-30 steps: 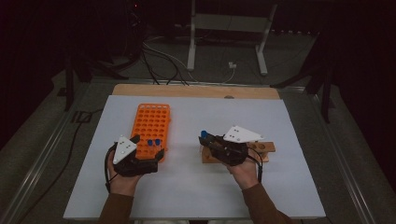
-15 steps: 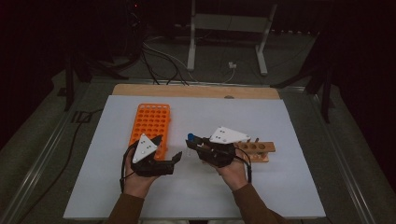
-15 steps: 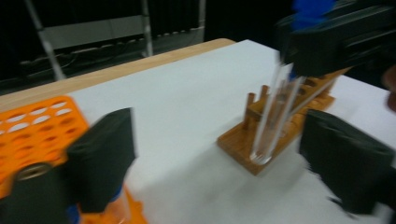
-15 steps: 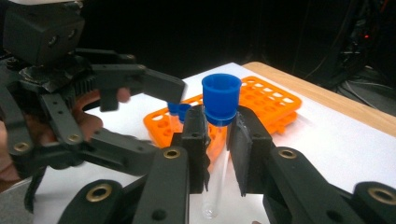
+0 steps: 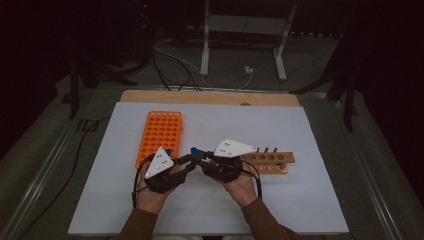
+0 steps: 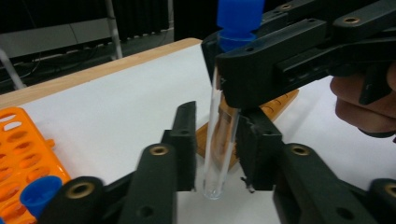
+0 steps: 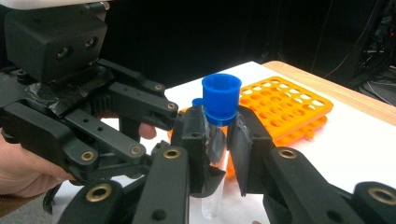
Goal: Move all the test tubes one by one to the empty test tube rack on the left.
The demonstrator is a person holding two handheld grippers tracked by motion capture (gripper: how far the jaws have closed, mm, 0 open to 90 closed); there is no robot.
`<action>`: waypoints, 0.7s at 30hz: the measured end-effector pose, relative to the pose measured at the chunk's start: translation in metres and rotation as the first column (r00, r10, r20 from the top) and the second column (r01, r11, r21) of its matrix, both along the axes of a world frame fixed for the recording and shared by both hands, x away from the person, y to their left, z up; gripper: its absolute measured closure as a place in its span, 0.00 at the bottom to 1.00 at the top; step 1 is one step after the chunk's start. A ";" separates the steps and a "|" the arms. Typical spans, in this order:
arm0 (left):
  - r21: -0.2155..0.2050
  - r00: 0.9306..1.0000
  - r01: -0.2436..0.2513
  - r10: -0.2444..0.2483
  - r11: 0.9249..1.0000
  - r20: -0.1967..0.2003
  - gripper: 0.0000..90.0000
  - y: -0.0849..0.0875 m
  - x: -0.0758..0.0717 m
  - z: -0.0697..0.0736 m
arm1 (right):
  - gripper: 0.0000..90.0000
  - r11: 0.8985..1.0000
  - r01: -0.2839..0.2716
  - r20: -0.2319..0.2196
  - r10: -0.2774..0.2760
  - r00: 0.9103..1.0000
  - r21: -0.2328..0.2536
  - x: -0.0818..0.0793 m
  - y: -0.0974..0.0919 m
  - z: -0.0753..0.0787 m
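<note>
Both grippers meet just in front of the person, over the near middle of the white board (image 5: 300, 130), and a clear tube with a blue cap (image 6: 223, 135) stands upright between them; the right gripper (image 7: 217, 140) is clamped on its upper part, just under the cap, which keeps it vertical and steady; the left gripper (image 6: 215, 144) has just been closing around the lower glass, its jaws now narrow, one pad looking as if it touches the tube and the other a sliver off, so I would judge a handover or a two-handed hold for uncapping. From the tube, the orange rack (image 5: 161, 132) lies at ten o'clock with another blue-capped tube (image 6: 39, 196) in it; the wooden stand (image 5: 267, 161) sits at three o'clock. The board rests on a wooden tabletop (image 5: 210, 96); beyond it the room is dark, with cables (image 5: 175, 65) trailing across the floor and metal stand legs (image 5: 205, 45) at twelve o'clock.
</note>
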State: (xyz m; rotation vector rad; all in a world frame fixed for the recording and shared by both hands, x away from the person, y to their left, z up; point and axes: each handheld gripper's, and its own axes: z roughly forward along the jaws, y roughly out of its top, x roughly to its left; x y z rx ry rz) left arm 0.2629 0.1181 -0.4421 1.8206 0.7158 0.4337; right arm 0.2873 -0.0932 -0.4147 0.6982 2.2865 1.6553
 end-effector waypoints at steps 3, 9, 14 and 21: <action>0.000 1.000 0.005 -0.005 1.000 -0.001 0.84 -0.001 0.000 0.000 | 0.85 1.000 -0.002 -0.002 0.002 1.000 0.001 0.000 0.000 -0.001; 0.014 1.000 0.009 -0.009 1.000 0.007 0.86 -0.002 -0.001 -0.001 | 0.85 1.000 -0.008 -0.008 0.008 1.000 -0.001 0.000 0.000 -0.001; 0.019 1.000 0.002 -0.002 1.000 0.003 0.87 0.000 0.000 -0.003 | 0.72 1.000 -0.009 -0.014 0.009 1.000 0.007 0.002 -0.003 0.000; 0.005 1.000 -0.029 0.029 1.000 -0.002 0.87 0.007 0.002 -0.002 | 0.39 0.997 0.077 -0.001 -0.077 0.997 -0.015 0.007 -0.018 0.002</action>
